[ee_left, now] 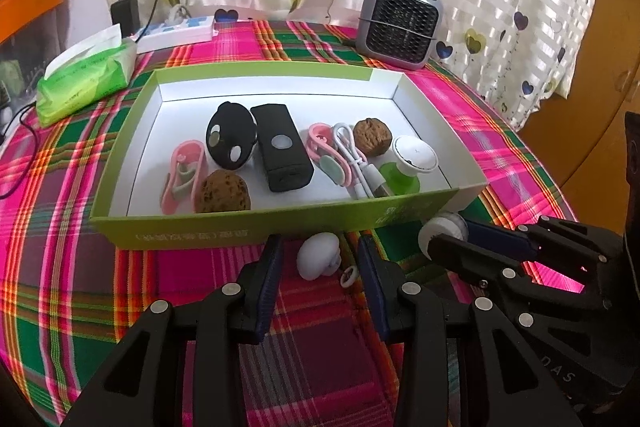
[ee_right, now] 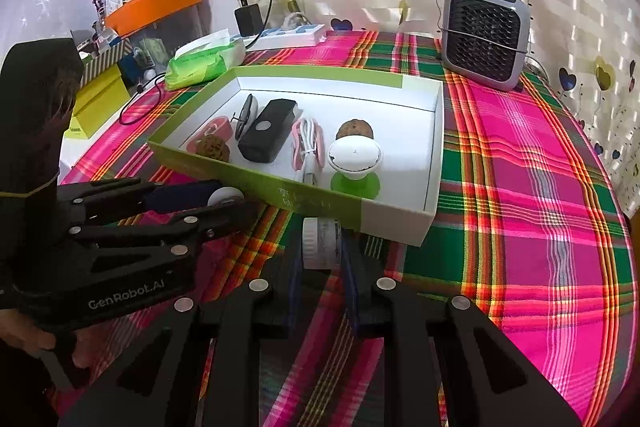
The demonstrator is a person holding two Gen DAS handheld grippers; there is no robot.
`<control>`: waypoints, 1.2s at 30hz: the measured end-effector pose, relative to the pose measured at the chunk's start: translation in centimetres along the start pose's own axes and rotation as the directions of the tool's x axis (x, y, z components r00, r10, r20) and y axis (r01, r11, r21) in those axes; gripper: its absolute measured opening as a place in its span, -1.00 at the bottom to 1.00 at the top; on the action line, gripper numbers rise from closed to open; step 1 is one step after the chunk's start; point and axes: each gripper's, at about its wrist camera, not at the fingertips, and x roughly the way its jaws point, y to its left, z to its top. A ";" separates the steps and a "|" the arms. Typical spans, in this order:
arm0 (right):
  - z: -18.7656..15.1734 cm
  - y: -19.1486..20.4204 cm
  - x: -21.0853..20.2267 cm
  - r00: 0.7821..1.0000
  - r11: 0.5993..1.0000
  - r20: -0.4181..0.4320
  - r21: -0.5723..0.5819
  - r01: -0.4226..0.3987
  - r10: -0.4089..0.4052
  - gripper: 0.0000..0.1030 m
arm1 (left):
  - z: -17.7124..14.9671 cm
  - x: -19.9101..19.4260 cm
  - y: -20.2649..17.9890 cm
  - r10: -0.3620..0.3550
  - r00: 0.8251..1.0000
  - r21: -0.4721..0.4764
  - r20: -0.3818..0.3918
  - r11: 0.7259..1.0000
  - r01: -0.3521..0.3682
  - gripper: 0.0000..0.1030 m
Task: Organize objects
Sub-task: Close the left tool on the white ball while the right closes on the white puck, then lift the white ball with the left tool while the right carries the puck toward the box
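Note:
A green-and-white box (ee_left: pixel 256 231) (ee_right: pixel 384 223) on the plaid cloth holds several small items: black devices, pink holders, two brown balls, a white cable, a white knob on a green base (ee_left: pixel 412 157) (ee_right: pixel 354 155). My left gripper (ee_left: pixel 318 253) (ee_right: pixel 236 201) is open around a white mushroom-shaped piece (ee_left: pixel 318 259) (ee_right: pixel 226 195) lying on the cloth before the box. My right gripper (ee_right: pixel 321 243) (ee_left: pixel 450 233) is shut on a white ridged round piece (ee_right: pixel 320 242) (ee_left: pixel 442 227) just in front of the box's near wall.
A grey mini heater (ee_left: pixel 402 23) (ee_right: pixel 484 35) stands behind the box at right. A green tissue pack (ee_left: pixel 86 77) (ee_right: pixel 206 61), a white power strip (ee_left: pixel 176 31) and a black charger (ee_right: pixel 248 17) lie at back left. Curtain hangs behind.

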 end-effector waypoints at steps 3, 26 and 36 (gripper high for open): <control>-0.1 0.1 -0.1 1.000 1.000 0.002 -0.003 0.004 -0.004 -0.62 | -0.1 0.0 0.0 -0.002 1.000 0.004 0.001 1.000 0.002 -0.49; -0.5 1.8 -2.6 0.998 1.000 0.068 -0.028 0.004 -0.002 -0.62 | -1.1 -3.5 -0.6 -0.041 0.997 0.016 0.065 0.999 0.041 -0.62; -0.2 3.1 -4.2 0.994 0.998 0.108 -0.058 0.013 -0.007 -0.62 | -1.3 -5.5 -0.8 -0.046 0.992 0.023 0.114 0.999 0.044 -0.62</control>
